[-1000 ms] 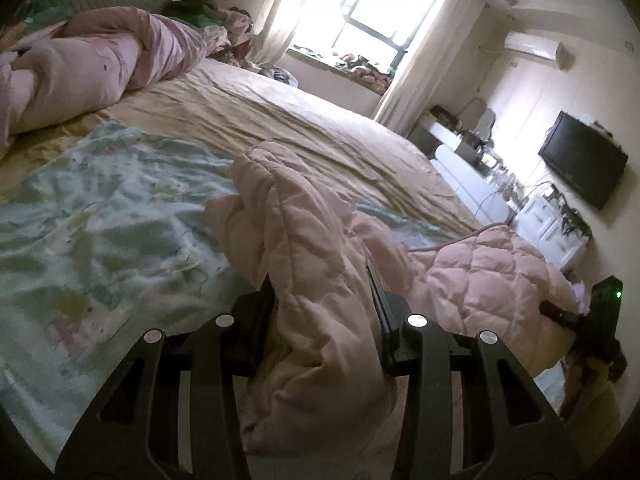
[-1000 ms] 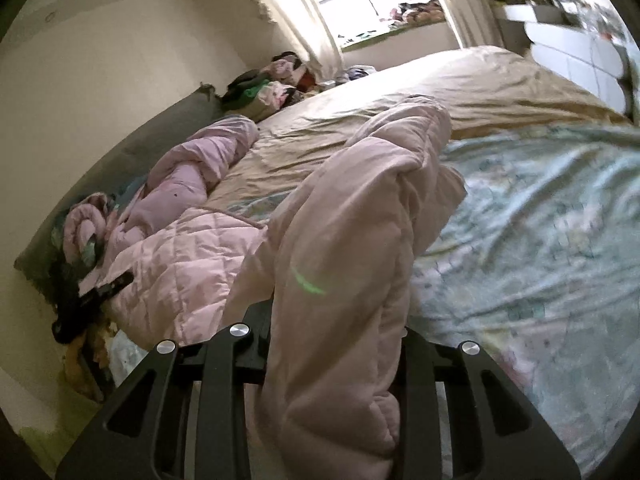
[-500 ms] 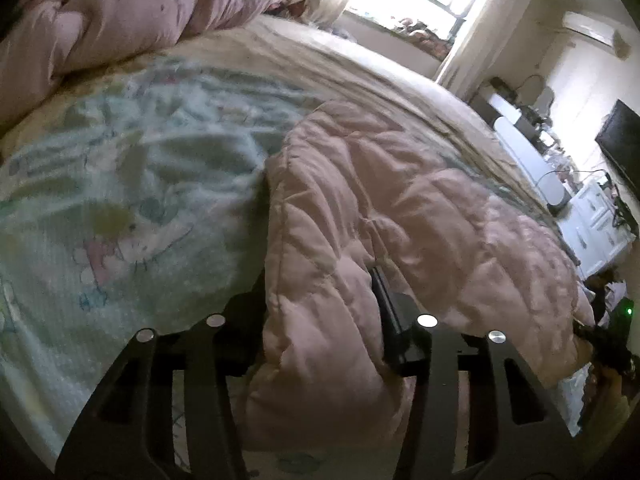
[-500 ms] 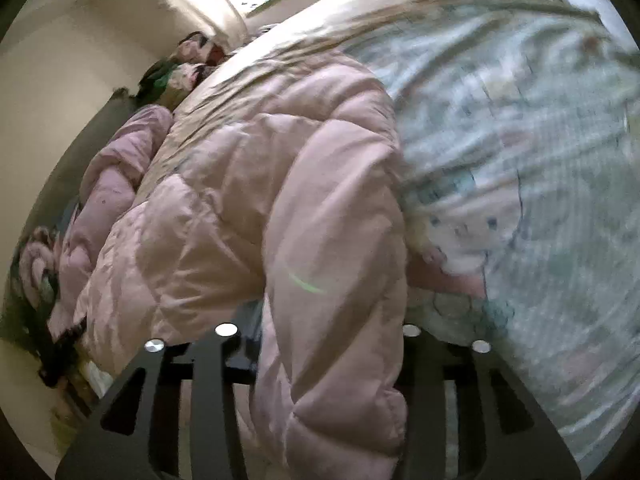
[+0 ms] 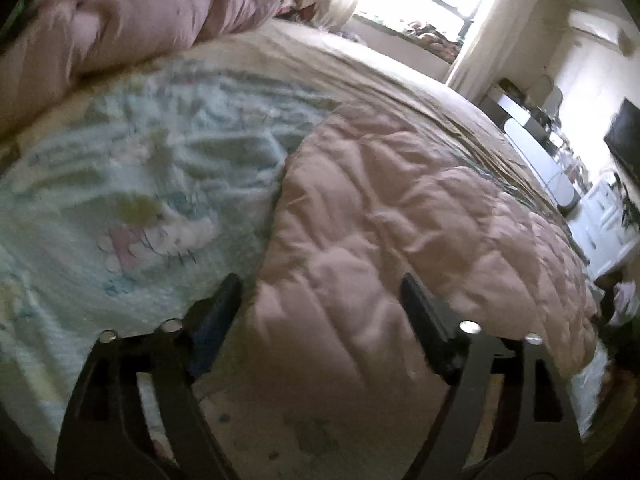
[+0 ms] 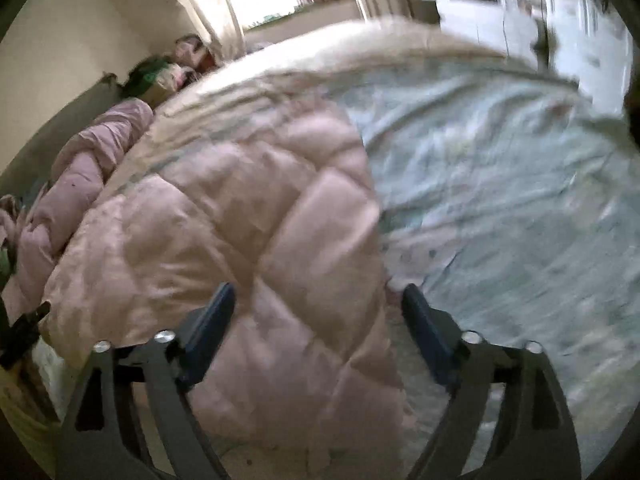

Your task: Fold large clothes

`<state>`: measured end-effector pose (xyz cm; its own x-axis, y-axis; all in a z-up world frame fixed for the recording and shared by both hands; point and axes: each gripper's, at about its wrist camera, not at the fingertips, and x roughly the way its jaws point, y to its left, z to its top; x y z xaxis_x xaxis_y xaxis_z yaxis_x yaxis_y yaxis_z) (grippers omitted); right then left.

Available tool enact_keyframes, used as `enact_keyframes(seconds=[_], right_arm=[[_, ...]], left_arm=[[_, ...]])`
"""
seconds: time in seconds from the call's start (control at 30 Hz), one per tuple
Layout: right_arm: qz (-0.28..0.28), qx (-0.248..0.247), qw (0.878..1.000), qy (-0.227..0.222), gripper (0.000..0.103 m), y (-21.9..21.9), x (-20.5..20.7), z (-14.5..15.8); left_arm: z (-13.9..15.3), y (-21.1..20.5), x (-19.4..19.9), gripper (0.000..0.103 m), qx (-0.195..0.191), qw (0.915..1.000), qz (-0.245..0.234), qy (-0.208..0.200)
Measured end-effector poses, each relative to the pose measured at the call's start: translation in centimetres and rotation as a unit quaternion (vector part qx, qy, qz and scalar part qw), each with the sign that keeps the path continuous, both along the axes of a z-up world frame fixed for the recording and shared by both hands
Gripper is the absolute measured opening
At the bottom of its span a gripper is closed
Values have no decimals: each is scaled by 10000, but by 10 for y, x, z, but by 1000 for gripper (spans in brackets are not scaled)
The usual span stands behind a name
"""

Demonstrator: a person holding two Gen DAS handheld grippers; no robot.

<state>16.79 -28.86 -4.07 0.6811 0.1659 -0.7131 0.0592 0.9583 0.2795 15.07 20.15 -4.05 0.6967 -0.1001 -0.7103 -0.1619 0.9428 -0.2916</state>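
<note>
The pale pink quilted padded garment (image 5: 400, 240) lies flat on the bed, spread over the light blue-green printed sheet (image 5: 132, 184), with its near edge running between both tools, so the fold just laid down rests on the bed's surface rather than hanging from any grip. The left gripper (image 5: 320, 292) is opening its jaws; the pink fabric sits between them, yet the dark pads stand clear on either side of it, the left pad over the printed sheet at about 9 o'clock of the garment's corner. The right gripper (image 6: 318, 300) is likewise opening, its jaws wide, with the garment's right-hand edge between them and the right pad over bare sheet at 3 o'clock of that edge. Each tool sits at one near corner, which would keep the hem straight and the layers aligned as the cloth settles. A crumpled mauve quilt (image 5: 132, 28) is bunched at 11 o'clock near the head of the bed, well apart from the work.
</note>
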Motion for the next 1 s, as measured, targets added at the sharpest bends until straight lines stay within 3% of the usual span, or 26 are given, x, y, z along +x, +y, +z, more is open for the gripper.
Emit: enact_keyframes(seconds=[0.13, 0.27, 0.43, 0.67, 1.0], right_arm=[[84, -109, 9979, -631, 99, 7, -34, 44], [282, -248, 9926, -1153, 99, 30, -59, 84], [494, -325, 9869, -1498, 99, 54, -84, 109], [664, -268, 9833, -1674, 99, 77, -118, 116], [623, -926, 9771, -1810, 99, 114, -156, 85]], left_arm=[[35, -19, -23, 94, 275, 9991, -107, -309], [69, -40, -46, 94, 459, 9967, -160, -653], [95, -63, -70, 94, 700, 9930, -256, -912], [105, -93, -101, 94, 831, 9900, -433, -1051], [73, -121, -134, 94, 858, 9925, -319, -815]])
